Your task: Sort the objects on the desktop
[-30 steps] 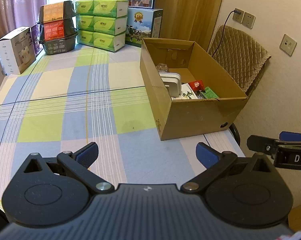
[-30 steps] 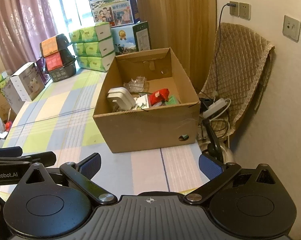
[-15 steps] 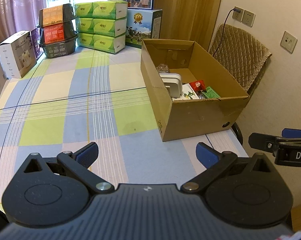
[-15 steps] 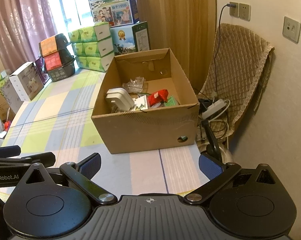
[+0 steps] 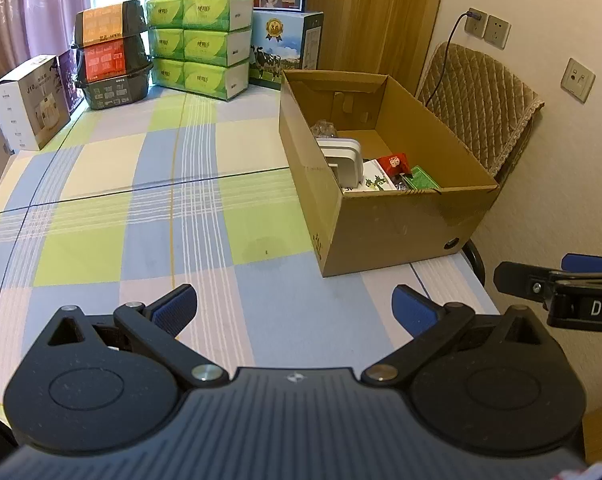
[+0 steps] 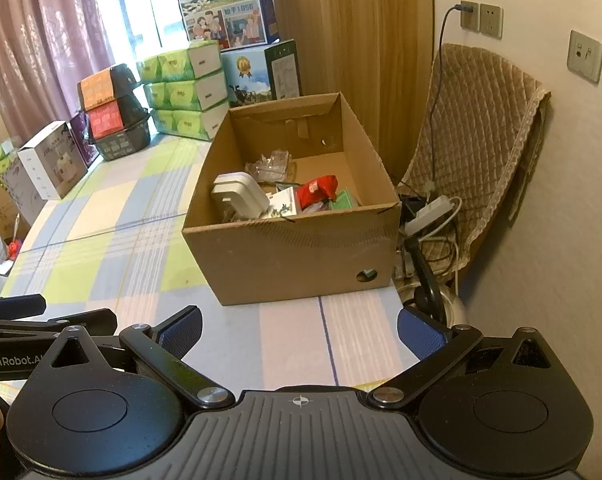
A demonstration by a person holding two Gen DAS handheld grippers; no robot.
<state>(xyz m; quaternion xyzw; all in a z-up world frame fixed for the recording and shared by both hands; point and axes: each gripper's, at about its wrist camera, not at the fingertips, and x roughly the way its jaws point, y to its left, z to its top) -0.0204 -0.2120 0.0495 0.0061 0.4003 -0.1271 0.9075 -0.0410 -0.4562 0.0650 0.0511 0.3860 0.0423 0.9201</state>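
Note:
An open cardboard box (image 5: 401,228) (image 6: 297,252) stands on the checked tablecloth (image 5: 149,216) (image 6: 113,240) near the table's right edge. Inside it lie a white adapter (image 5: 343,160) (image 6: 241,198), a red packet (image 5: 397,163) (image 6: 317,190), a green card (image 5: 421,179), a white card (image 6: 283,204) and clear plastic wrapping (image 6: 273,164). My left gripper (image 5: 295,306) hangs open and empty above the near part of the table. My right gripper (image 6: 299,326) is open and empty too, in front of the box. Each gripper shows at the edge of the other's view.
Along the table's far edge stand green tissue packs (image 5: 199,46), stacked black trays (image 5: 111,54), milk cartons (image 5: 287,50) and white boxes (image 5: 31,102). A quilted chair (image 5: 481,104) with a power strip (image 6: 429,216) sits right of the table by the wall.
Both grippers have drawn back a little from the box, which now sits slightly farther off and lower in the views. Both stay open.

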